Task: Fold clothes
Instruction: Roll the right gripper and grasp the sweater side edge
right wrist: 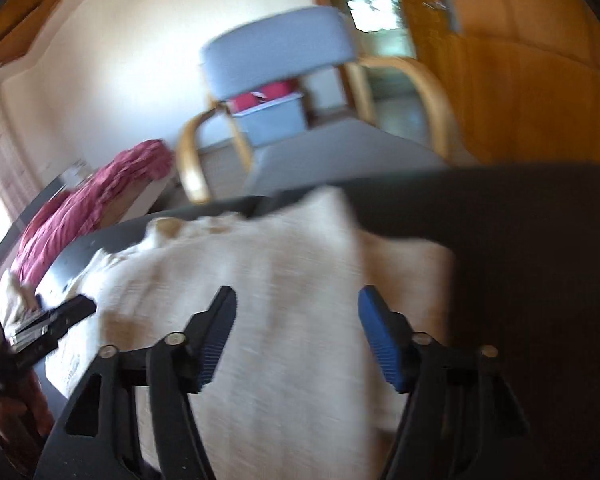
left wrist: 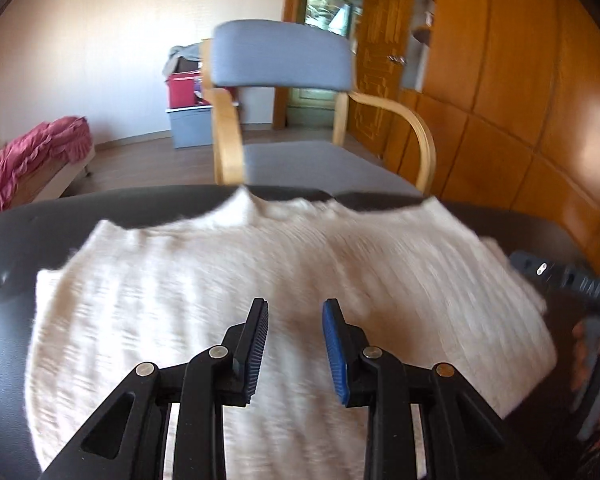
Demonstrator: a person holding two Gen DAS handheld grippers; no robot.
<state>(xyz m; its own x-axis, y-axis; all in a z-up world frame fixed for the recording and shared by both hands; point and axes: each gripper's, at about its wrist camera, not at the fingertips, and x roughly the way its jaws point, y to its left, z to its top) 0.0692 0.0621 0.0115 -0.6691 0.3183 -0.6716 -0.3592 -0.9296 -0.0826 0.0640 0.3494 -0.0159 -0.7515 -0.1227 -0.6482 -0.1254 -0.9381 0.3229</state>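
Hovering over cream knit garment spread flat on dark counter; left tool narrowly parted, right tool wide, both empty; best pinch matching edges, fold evenly

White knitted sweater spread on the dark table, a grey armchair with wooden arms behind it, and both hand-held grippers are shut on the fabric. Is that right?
Not quite. Both hand-held grippers are open, holding nothing: the left hand-held gripper in the left wrist view and the right hand-held gripper in the right wrist view show a clear gap between their fingers above the sweater. The dark table and the grey armchair with wooden arms are as stated.
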